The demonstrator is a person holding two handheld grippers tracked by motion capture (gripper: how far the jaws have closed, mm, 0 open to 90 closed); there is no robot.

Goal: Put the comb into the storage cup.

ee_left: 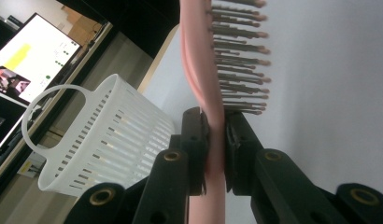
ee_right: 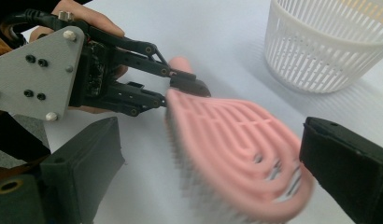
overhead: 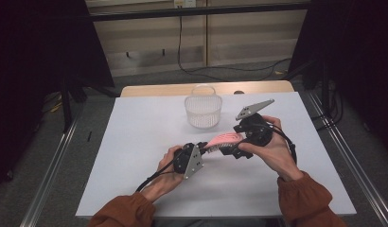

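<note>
Basket (overhead: 203, 111) behind hairbrush (overhead: 224, 138)

The pink plastic hairbrush (ee_right: 231, 140) with a vented, ribbed back is showing grey bristles tipped in pink. Beside the hairbrush, the white slotted plastic basket (overhead: 203, 111) is standing on the white table (overhead: 135, 142). The left gripper (overhead: 204, 147) and right gripper (overhead: 232, 149) are showing black fingers (ee_left: 241, 149), grey triangular plates and brass-coloured pivot pins. Rust-orange sleeves (overhead: 305, 201) are covering the person's forearms.

One overhead view, two close gripper views
</note>
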